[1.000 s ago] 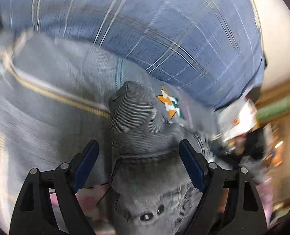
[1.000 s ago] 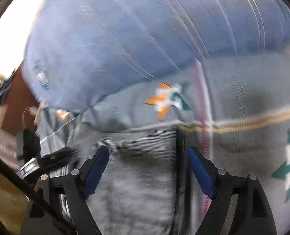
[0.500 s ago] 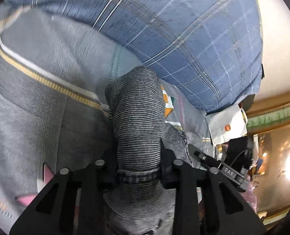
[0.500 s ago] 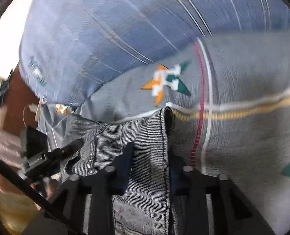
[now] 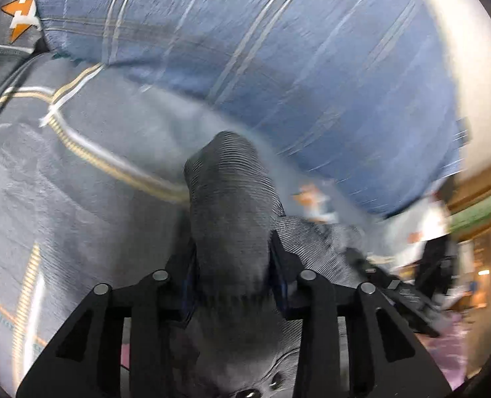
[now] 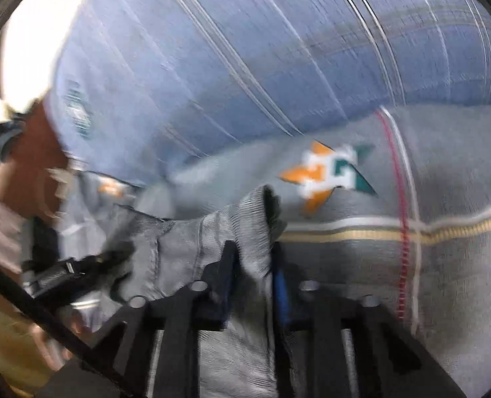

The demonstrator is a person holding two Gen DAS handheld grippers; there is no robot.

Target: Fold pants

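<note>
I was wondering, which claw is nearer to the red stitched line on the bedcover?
Right. The right claw sits just left of the red stitched line; the left claw is farther left still. Both have just been closing, pants between their jaws.
</note>
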